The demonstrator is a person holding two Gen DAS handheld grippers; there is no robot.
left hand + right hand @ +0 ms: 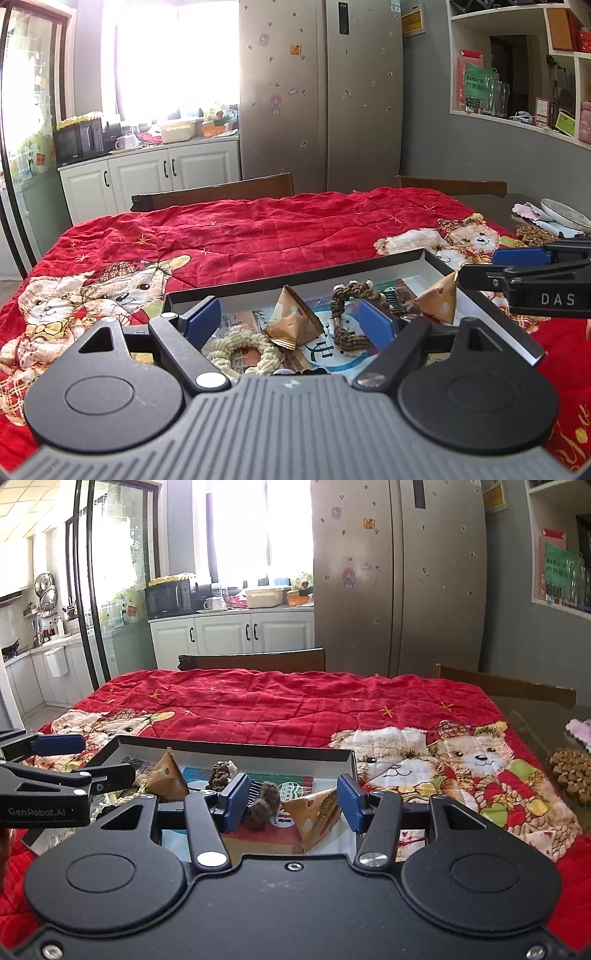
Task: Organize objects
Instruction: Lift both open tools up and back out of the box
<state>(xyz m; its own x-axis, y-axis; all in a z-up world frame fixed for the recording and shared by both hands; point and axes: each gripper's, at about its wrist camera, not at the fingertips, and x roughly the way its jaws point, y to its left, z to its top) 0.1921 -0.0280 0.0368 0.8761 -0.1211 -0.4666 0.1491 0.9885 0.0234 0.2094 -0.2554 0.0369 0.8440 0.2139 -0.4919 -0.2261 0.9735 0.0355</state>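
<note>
A shallow black-rimmed box (295,274) (240,748) lies on a red bear-print quilt (258,229). It holds two brown triangular snack packets (291,321) (439,301), a cream braided ring (240,350), a brown braided ring (347,317) and dark fuzzy lumps (260,806). My left gripper (290,321) hovers open above the left packet and the rings, its pads off them. Over the box's right part, my right gripper (293,803) stands half open. A packet (314,812) and the lumps lie below and between its blue pads, untouched. Each gripper shows at the edge of the other's view (487,266) (103,758).
A heap of brown pellets (532,234) (572,775) and a pale bowl (565,214) sit on bare table at the far right. Two wooden chair backs (221,192) (450,184) stand behind the table. Beyond are a fridge and kitchen cabinets.
</note>
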